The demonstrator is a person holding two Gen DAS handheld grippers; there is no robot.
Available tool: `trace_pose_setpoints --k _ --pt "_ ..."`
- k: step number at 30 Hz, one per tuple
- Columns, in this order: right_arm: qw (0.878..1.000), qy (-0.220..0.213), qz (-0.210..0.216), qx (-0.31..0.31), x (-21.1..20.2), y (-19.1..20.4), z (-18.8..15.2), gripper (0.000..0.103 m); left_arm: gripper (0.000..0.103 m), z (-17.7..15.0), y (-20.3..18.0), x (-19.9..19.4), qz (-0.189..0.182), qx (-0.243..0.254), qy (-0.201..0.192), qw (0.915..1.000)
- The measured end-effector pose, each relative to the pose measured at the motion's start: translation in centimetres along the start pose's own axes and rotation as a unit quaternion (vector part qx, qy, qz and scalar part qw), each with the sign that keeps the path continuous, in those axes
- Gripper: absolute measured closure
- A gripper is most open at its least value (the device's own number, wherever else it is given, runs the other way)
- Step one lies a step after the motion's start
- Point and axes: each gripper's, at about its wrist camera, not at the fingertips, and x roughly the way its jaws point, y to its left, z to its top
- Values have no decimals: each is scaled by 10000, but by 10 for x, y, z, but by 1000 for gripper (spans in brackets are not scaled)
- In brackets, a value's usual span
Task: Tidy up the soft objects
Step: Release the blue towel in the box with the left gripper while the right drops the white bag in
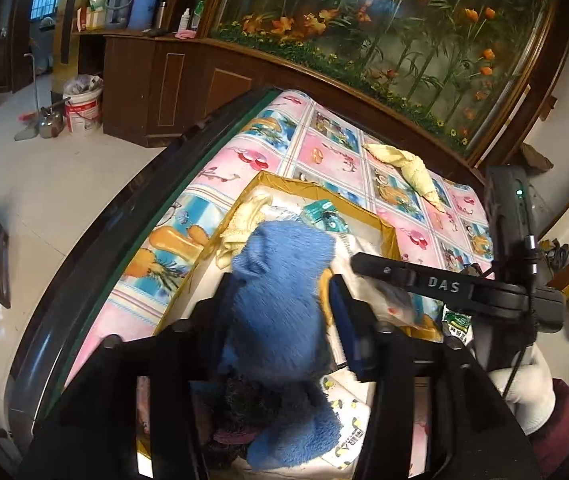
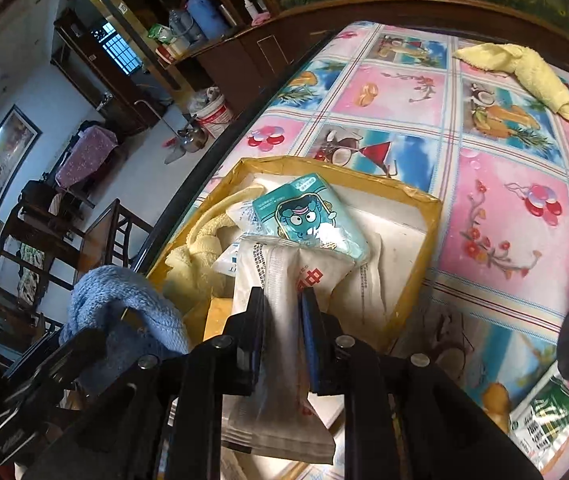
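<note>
Blue terry, a fluffy towel (image 1: 280,304), hangs between my left gripper (image 1: 280,292)'s fingers over the near end of the shallow yellow cardboard box (image 2: 430,236); the pads look slack around it, so I judge it ready to drop straight down. My right gripper (image 2: 282,320) is clamped on a long white plastic tissue packet (image 2: 280,312), its long axis pointing into the box, above the teal cartoon packet (image 2: 310,216). Only the right wrist view shows the box's contents clearly. A pale yellow cloth (image 2: 524,72) lies far beyond the box.
</note>
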Motion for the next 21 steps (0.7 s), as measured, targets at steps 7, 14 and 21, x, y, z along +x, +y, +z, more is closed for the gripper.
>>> trace_pose_setpoints --k 7,14,21 --pt "9985 -285 405 245 -26 -3 -5 79 41 18 -4 -4 -800 -369 133 9960" --pt "9940 -1010 347 250 -99 -24 -21 67 41 6 -17 -37 -787 -343 -45 9963" --pt "9782 -1775 -678 844 -191 -112 -56 48 40 -23 -60 -51 -1428 -96 49 9897"
